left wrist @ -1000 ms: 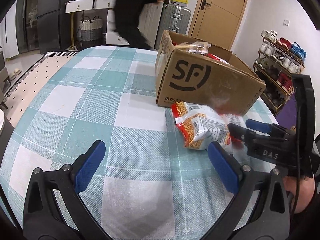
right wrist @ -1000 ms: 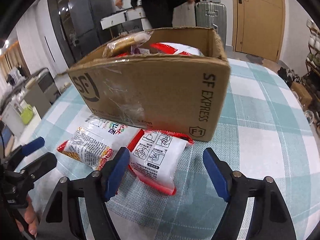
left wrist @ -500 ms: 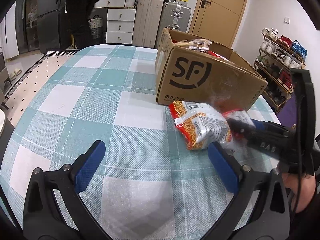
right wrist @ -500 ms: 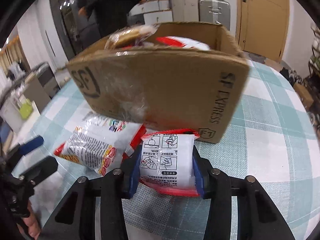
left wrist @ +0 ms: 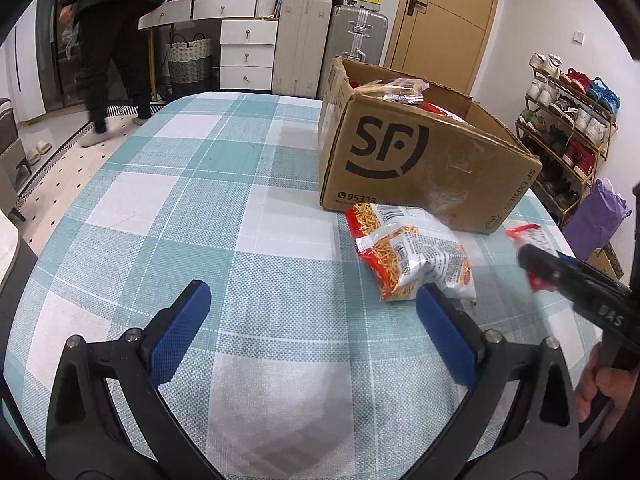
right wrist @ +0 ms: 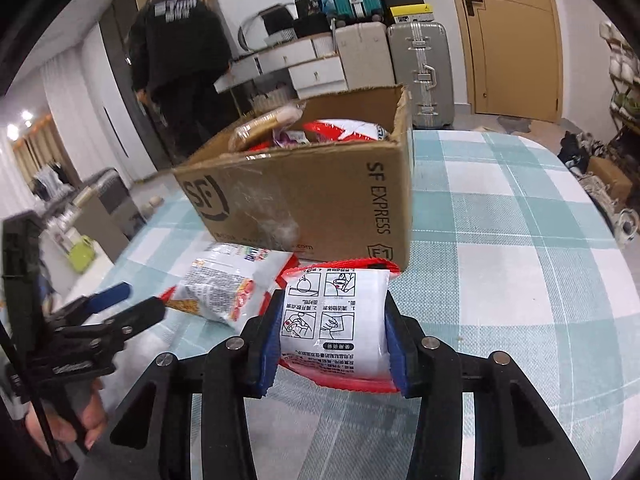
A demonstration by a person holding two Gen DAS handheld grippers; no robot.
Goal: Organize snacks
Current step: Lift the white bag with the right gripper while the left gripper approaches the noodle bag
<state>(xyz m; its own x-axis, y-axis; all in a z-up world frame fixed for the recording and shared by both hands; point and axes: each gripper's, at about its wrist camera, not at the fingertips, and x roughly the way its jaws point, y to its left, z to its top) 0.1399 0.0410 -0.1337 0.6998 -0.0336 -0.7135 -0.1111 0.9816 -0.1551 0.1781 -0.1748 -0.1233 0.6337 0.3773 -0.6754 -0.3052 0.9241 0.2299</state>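
The packet is caught and the carry to the box is what is in hand. The right gripper (right wrist: 332, 340) is clamped on the white packet (right wrist: 334, 320), its blue pads pressed against both sides, and the packet looks clear of the checked tablecloth (right wrist: 500, 272), just near of the cardboard box (right wrist: 320, 208). The left gripper (left wrist: 308, 332) hangs over the cloth with its jaws spread and nothing between them.

I'd say the next move calls for a lift high enough to clear the near wall of the box, then a reach over the rim and a release among the snacks already heaped inside. The box is fairly full, so it needs a free spot.

The packet is a soft white pouch with a red border and printed instruction drawings; it bulges between the pads and should give under pressure. A second noodle-snack bag (left wrist: 408, 256) lies on the cloth to its left, close against the box.
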